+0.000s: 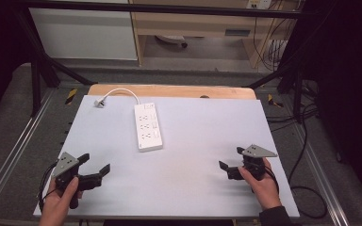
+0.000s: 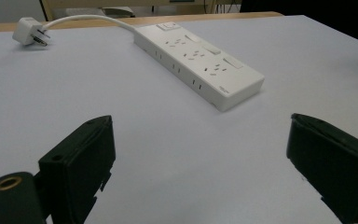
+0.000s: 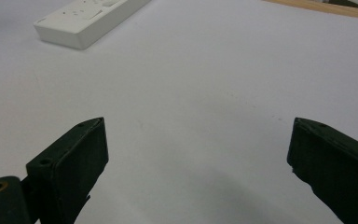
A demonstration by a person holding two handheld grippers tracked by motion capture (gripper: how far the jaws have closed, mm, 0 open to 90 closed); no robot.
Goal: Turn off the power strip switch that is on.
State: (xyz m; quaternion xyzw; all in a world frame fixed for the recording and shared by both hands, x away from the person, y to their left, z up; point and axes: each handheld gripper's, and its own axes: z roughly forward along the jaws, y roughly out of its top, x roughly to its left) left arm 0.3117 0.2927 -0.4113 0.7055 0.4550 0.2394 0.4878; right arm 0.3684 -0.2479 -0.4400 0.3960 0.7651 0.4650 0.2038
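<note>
matte grey table [image 1: 193, 188], flat, smooth. white plastic strip [image 1: 148, 127], a long slab, lies left of centre toward the far side, long axis near-to-far, cord [image 1: 120, 92] and plug [image 1: 99, 102] at far left. left gripper [image 1: 95, 164] nearer, strip far-right of it. right gripper [image 1: 231, 157] well apart. both sets of jaws spread, empty.

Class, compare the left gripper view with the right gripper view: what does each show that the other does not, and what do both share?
Left gripper view alone: the plug, its white cable and the strip's sockets and switches. Right gripper view alone: just the near end of the strip, and the wooden table edge at its top right. Both: the white power strip, the pale mat, and open black jaws holding nothing.
</note>
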